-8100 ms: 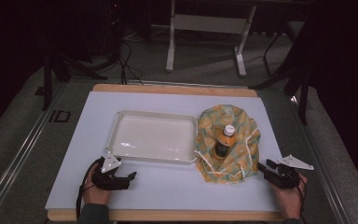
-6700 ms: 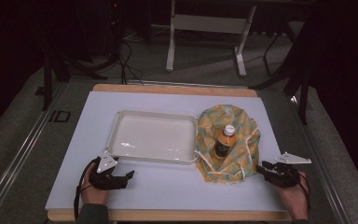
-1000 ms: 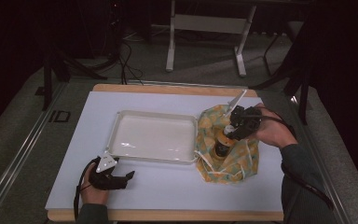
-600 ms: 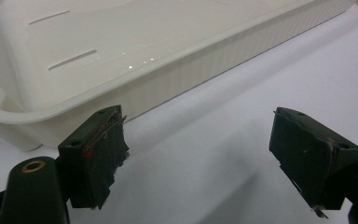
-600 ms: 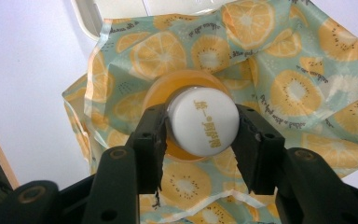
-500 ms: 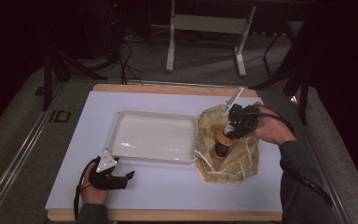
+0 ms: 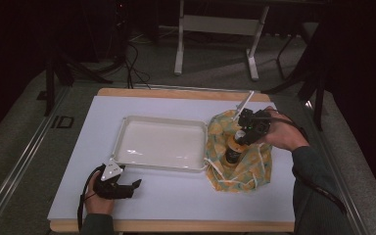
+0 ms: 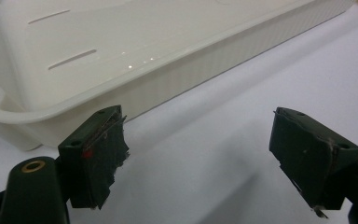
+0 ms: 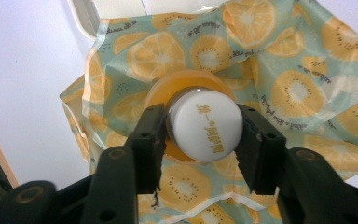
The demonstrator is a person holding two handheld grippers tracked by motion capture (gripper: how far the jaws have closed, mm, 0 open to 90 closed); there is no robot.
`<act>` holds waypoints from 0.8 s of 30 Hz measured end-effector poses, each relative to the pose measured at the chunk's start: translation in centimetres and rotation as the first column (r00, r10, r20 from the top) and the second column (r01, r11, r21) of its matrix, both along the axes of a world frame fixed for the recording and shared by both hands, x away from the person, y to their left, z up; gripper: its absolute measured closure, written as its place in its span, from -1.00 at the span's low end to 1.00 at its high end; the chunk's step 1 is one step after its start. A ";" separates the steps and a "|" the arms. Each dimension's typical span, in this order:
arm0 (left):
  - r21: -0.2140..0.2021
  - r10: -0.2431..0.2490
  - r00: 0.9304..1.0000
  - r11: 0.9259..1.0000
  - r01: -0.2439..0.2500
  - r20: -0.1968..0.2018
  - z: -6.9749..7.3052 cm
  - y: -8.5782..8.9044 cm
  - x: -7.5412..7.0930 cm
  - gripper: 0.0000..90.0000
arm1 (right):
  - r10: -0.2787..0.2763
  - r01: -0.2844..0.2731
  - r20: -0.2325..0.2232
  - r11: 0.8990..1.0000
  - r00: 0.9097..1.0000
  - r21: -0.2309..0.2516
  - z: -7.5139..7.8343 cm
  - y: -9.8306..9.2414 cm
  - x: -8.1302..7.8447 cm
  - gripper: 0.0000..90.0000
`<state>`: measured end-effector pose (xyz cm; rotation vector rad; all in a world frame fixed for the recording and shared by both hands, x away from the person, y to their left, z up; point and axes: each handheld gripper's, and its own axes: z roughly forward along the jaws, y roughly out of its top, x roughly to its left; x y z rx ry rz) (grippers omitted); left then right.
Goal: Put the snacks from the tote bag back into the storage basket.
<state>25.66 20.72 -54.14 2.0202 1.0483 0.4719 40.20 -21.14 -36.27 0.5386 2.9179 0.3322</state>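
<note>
The bottle point(image 9: 200, 126), orange with a white cap bearing gold lettering, stands upright on citrus-print cloth point(image 9: 279, 79), cap between the right gripper's point(image 9: 204, 133) just-widened jaws.

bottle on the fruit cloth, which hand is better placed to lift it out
Right. The right hand-held gripper already has its jaws either side of the bottle cap, while the left hand-held gripper rests open beside the tray.

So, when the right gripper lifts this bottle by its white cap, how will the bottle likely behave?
The bottle looks rigid, so it should probably keep its shape. It stands tall and narrow on soft, wrinkled cloth, so a sideways push may tip it. The cap looks smooth and round between the right gripper jaws, so it might slip.
</note>
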 end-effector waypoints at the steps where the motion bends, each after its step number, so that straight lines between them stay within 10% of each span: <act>1: -0.001 0.000 1.000 1.000 0.000 0.000 0.0 0.0 0.0 -0.59 | 0.004 -0.004 -0.003 1.000 1.000 -0.002 0.0 0.0 0.0 0.20; 24: 0.000 -0.001 1.000 1.000 0.001 0.000 0.0 0.0 0.0 -0.58 | -0.001 0.001 -0.007 1.000 1.000 -0.018 0.4 0.1 -0.3 0.31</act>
